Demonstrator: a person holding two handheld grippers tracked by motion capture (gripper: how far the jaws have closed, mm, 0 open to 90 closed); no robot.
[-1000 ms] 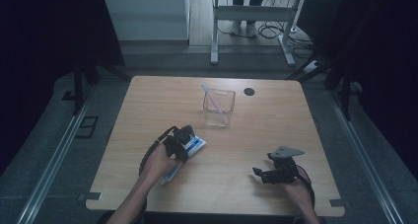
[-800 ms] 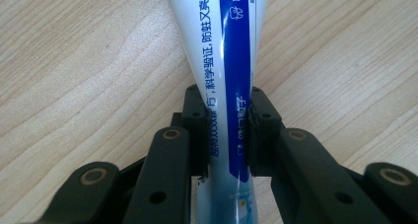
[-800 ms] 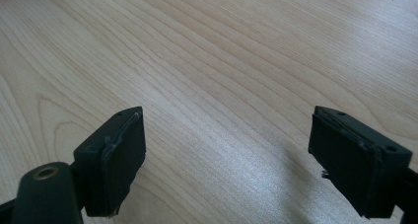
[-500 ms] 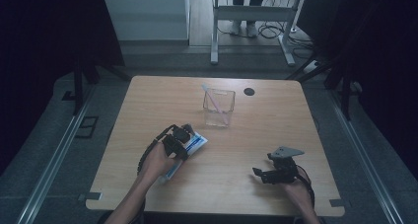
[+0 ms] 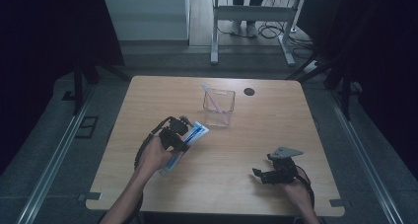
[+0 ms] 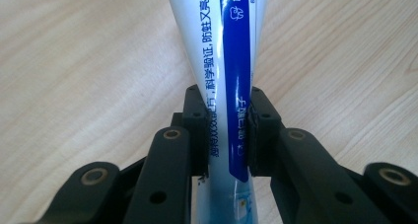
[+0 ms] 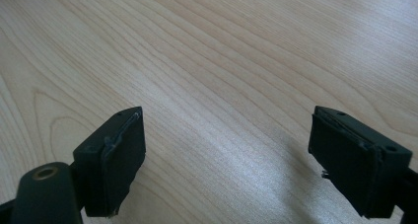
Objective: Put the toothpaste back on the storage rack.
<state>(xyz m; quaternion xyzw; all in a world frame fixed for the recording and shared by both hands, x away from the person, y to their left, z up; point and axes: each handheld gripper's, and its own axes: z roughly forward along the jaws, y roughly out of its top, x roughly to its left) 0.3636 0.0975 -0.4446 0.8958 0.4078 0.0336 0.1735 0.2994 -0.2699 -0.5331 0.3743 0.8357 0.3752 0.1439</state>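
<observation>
- White-and-blue toothpaste tube (image 6: 231, 81) sits pinched between the jaws of the left hand-held gripper (image 6: 227, 130), which press on it from both sides near its narrow part; the tube's printed length runs away from the camera over the wood
- From the high view the tube (image 5: 190, 137) lies near the middle-left of the desk (image 5: 276, 135), just beside the clear container; whether it rests on the wood or is raised a little off it, I cannot tell
- Against the pictures from a second and half a second ago, little has changed: the left hand-held gripper (image 5: 173, 133) and tube keep almost the same spot, so the grip looks settled and, as a judgement, a lift or carry could come next
- Right hand-held gripper (image 5: 270, 174) waits well apart at the near right of the desk, as it did before; its jaws stand spread wide with bare wood between them (image 7: 226, 135)
- Clear square container (image 5: 218, 107) stands upright toward the far middle of the desk, holding a slim pale stick-like item (image 5: 213, 98), perhaps a toothbrush, that leans out over its rim
- Small dark round spot (image 5: 249, 91) lies on the desk beyond the container
</observation>
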